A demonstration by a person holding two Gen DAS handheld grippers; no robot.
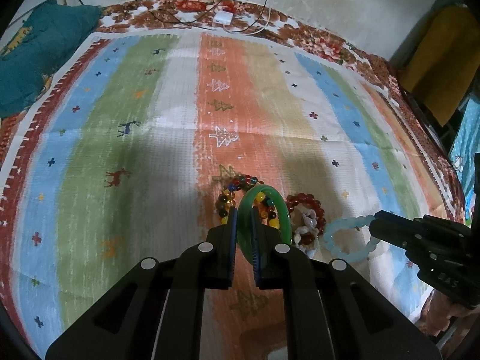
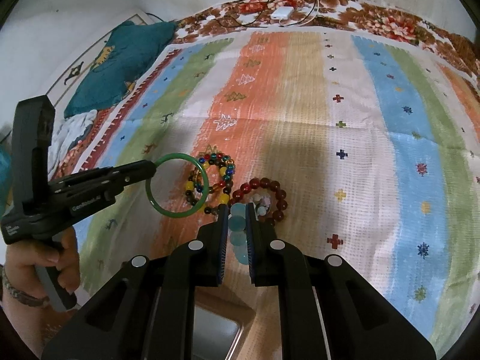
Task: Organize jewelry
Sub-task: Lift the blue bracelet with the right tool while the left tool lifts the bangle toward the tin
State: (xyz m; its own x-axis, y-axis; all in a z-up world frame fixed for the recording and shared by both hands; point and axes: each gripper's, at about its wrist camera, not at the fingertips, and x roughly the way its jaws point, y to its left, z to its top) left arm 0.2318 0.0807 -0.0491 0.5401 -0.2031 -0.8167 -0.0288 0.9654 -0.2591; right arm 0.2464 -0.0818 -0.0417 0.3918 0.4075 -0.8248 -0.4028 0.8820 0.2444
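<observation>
A striped cloth covers the bed; at eleven o'clock lies a teal pillow, at twelve a white charger with black cables.

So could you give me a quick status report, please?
Left gripper shut on green bangle. Right gripper shut on pale blue bracelet. Two beaded bracelets left on cloth.

The left gripper is clamping a green bangle above a striped cloth. Behind it, a multicolored bracelet and red bracelet are lying, while the right gripper is pinching a pale blue bracelet.
</observation>
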